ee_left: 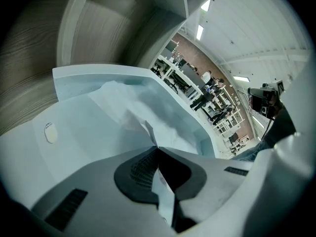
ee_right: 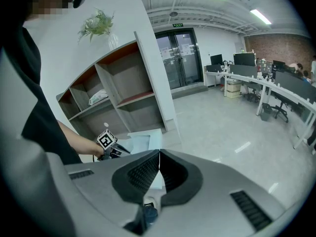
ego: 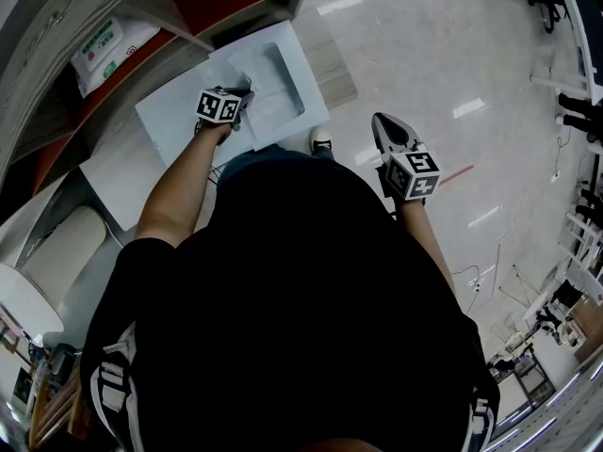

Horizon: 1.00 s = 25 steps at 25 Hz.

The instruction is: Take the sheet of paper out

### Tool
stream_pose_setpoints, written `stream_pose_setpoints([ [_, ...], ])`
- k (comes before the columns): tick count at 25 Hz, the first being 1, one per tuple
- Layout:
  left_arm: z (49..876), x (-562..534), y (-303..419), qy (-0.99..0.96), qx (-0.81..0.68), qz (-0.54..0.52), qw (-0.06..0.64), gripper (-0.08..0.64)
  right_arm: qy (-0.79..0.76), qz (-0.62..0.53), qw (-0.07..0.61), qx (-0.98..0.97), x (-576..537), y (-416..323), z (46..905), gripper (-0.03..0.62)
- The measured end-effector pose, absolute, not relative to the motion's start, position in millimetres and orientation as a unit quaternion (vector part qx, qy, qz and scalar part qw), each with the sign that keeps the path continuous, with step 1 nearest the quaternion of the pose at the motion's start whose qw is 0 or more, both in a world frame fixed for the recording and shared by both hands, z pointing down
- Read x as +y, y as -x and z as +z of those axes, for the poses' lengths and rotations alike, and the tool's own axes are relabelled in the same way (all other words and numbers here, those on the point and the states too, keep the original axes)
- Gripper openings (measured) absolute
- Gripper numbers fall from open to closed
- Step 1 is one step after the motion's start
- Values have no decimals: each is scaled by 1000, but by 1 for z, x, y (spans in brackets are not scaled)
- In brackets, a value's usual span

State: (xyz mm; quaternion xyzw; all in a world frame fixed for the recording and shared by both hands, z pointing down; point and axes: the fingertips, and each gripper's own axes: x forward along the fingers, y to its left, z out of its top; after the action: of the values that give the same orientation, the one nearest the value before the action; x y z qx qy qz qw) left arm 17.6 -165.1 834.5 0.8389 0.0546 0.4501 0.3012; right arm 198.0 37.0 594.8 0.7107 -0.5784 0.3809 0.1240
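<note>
Grip: the left gripper (ee_left: 157, 149) has its jaws pressed together on the near corner of a thin white sheet of paper (ee_left: 123, 105), and a strip of it shows between the dark ribbed pads.
Where the sheet lies: in the sunken pale blue-white plastic tray (ee_left: 98, 73) on top of a white boxy machine (ego: 174, 121), with its pinched corner pulled up into a sharp ridge.
Other hand: the right gripper (ee_right: 159, 154) has its jaws together on nothing. It is held over the glossy grey floor (ego: 443, 55), well apart from the machine.
Backdrop: a wooden shelf unit with red-brown boards (ego: 236, 3) stands just beside the machine.
What could go wrong: the hold takes in only a corner, so a sharp pull may tear the paper or let it slip from the pads. Dragged low, the sheet may catch on the tray's raised wall and crumple.
Heading: the sheet seems to run away from the jaws toward the tray's far wall, long axis likely along that line. Its far edge blends into the tray, so this stays a judgement.
</note>
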Motion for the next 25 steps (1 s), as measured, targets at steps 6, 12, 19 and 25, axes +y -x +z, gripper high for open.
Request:
stream_pose_setpoints([
  [6, 828, -168, -15, -842, 51, 442, 304, 25, -706, 381, 126, -583, 34, -197, 594, 15],
  [12, 824, -174, -1, -839, 36, 442, 314, 23, -696, 378, 124, -597, 23, -194, 593, 15],
  [19, 818, -185, 18, -841, 13, 432, 327, 22, -684, 377, 123, -612, 12, -191, 593, 15],
  [25, 813, -195, 35, -842, -16, 421, 337, 21, -675, 373, 120, -626, -2, -191, 592, 15],
])
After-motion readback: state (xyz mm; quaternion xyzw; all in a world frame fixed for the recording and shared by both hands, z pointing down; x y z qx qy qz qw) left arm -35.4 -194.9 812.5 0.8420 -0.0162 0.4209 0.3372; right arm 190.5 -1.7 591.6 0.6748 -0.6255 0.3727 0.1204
